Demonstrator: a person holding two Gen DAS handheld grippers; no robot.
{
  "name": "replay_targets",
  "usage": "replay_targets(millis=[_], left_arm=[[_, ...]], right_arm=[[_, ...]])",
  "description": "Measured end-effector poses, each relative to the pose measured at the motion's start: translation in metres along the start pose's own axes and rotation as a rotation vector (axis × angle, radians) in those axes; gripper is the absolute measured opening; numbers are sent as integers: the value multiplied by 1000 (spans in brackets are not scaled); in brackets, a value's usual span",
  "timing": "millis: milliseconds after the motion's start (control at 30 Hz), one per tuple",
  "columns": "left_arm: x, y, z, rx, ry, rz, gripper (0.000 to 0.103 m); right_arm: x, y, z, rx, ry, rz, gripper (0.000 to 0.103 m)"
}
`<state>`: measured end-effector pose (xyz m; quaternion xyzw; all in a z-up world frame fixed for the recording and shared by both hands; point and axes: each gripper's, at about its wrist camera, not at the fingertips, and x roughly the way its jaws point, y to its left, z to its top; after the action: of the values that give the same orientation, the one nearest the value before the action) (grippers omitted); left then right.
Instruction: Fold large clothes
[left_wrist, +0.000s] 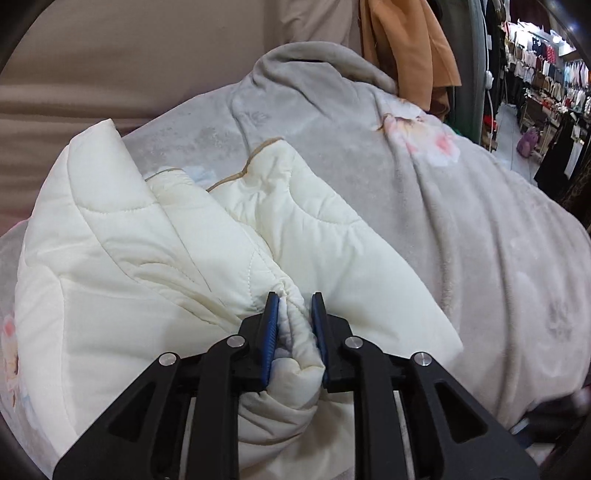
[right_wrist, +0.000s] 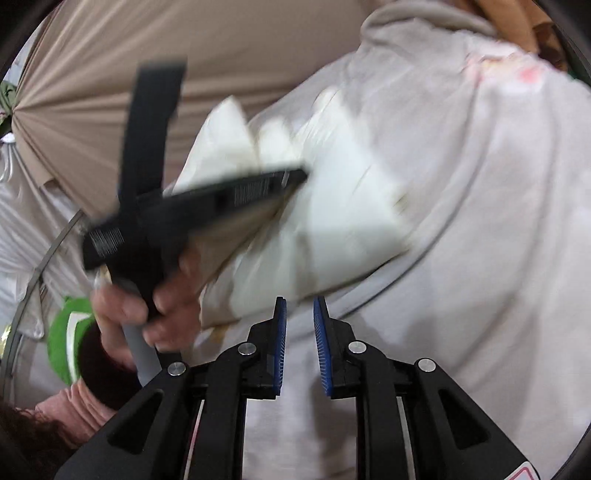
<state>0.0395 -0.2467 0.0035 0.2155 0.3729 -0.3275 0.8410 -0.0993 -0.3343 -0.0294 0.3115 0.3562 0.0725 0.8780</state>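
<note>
Cream quilted jacket (left_wrist: 122, 258) laid on grey floral blanket (left_wrist: 480, 240), ahead of both tools. Sleeve cuff (left_wrist: 295, 332) clamped in left gripper (left_wrist: 294, 306), judged for carrying across body as fold. Right gripper (right_wrist: 299, 308) held unclenched, nothing between jaws, blanket beneath.
</note>
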Motion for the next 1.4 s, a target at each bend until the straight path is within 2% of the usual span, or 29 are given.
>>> replay_targets(millis=[100,133,167,200,233,267,300,333,433,500,633,700,733,767,833,867,933,1000,1100,1167,1233,1333,1400], left_arm=[[-25,5,-1,-9,-42,-12,24],[-40,9,-3,-11,-67,-23,27],[-62,14,-7,-14,-105,-32,37],[-80,19,-12,-18,-136,-44,52],[-98,25,-18,-22,-165,-53,59],[-117,32,-26,-30,-199,-51,73],[-133,37,-34,-39,-227,-33,82],[-149,45,-45,-57,-251,6,86],[-169,67,-74,-111,-239,85,88],[-165,79,-87,-143,-197,122,88],[-137,97,-113,-207,-96,173,88],[-121,103,-121,-229,-50,173,88],[-112,105,-122,-239,-32,167,88],[-106,105,-123,-245,-20,163,88],[-97,107,-123,-257,-2,159,86],[-94,109,-122,-268,4,147,83],[-98,110,-119,-282,-13,128,81],[-109,106,-115,-281,-58,84,82],[-111,93,-107,-239,-71,30,84],[-93,82,-105,-202,-28,25,85],[-73,78,-106,-194,21,52,84],[-54,81,-109,-241,83,4,83],[-60,83,-111,-249,73,-4,80]], right_arm=[[-28,2,29,-41,-94,-39,20],[-34,7,39,-61,-116,-42,25],[-38,14,50,-87,-138,-40,35],[-41,18,60,-106,-150,-32,40],[-41,29,71,-131,-157,-8,50],[-39,37,81,-148,-151,24,57],[-32,49,92,-166,-134,73,61],[-29,52,102,-175,-120,111,67],[6,76,124,-207,-24,189,73],[37,89,135,-212,54,174,74],[91,103,132,-167,202,168,77],[102,111,125,-181,229,147,77],[106,116,124,-198,232,123,72],[113,113,121,-215,232,112,55],[116,119,120,-273,221,91,30],[111,114,122,-281,200,115,23],[83,106,124,-254,132,229,20],[44,85,121,-225,25,303,20],[13,36,107,-132,-47,288,20],[13,-7,89,-21,-30,227,20],[24,-47,72,84,4,201,21],[37,-68,59,128,36,198,22],[38,-65,61,117,41,204,24]])
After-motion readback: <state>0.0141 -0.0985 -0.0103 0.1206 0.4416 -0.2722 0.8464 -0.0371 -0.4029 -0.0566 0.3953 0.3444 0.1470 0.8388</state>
